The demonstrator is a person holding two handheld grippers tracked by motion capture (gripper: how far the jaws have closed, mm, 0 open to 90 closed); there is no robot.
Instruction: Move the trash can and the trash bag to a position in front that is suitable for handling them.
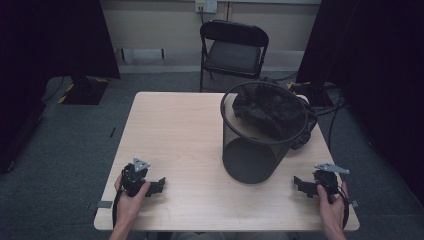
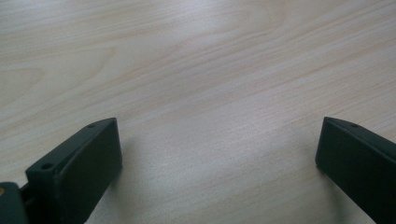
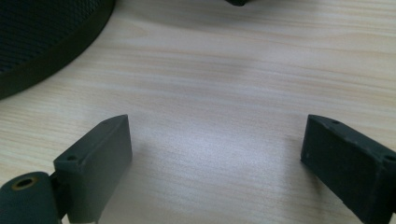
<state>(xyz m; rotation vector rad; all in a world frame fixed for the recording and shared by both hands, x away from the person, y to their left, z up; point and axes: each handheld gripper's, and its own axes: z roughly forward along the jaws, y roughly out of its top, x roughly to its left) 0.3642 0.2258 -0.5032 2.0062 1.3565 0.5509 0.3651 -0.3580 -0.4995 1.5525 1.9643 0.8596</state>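
Left gripper (image 1: 159,186): near-left table (image 1: 175,125) edge, jaws spread, nothing between.
Right gripper (image 1: 300,185): near-right edge, jaws spread, just beside mesh bin (image 1: 250,155).

Pale matt wood-grain table (image 1: 175,130); black metal-mesh bin (image 1: 260,145); crumpled black bag (image 1: 272,112).

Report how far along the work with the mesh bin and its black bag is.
Done: the black bag already sits bunched inside the mesh bin, part of it hanging over the far rim. In hand: nothing; the left gripper and right gripper rest on the table, jaws wide apart over bare wood. Left: apparently all the handling of the bag, neither gripper touching it.
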